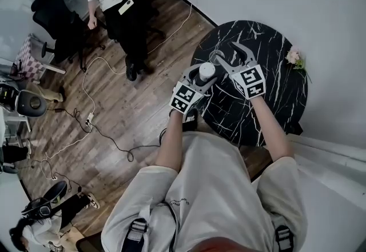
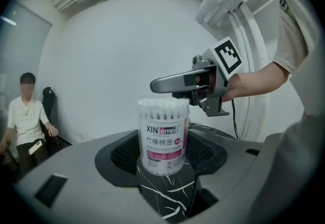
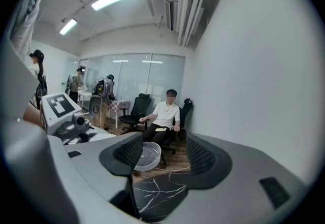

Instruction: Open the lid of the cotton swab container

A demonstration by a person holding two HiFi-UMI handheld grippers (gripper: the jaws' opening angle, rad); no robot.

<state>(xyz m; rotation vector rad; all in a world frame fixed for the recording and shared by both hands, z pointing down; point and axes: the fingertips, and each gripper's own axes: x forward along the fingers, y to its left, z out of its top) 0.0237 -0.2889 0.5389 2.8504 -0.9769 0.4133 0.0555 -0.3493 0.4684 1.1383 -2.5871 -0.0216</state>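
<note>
While the left gripper (image 1: 201,76) fingers are clamping the upright clear cylindrical cotton swab container (image 2: 163,136) on the black marble desk (image 1: 274,96), the right gripper (image 3: 165,154) fingers are gaping wide. The clear round lid (image 3: 145,157) is lying off, at container's 1 o'clock, nearer right.

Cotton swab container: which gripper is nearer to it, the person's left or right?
Left. The left gripper has its jaws on either side of the cotton swab container; the right gripper stands open just beyond it, apart.
</note>
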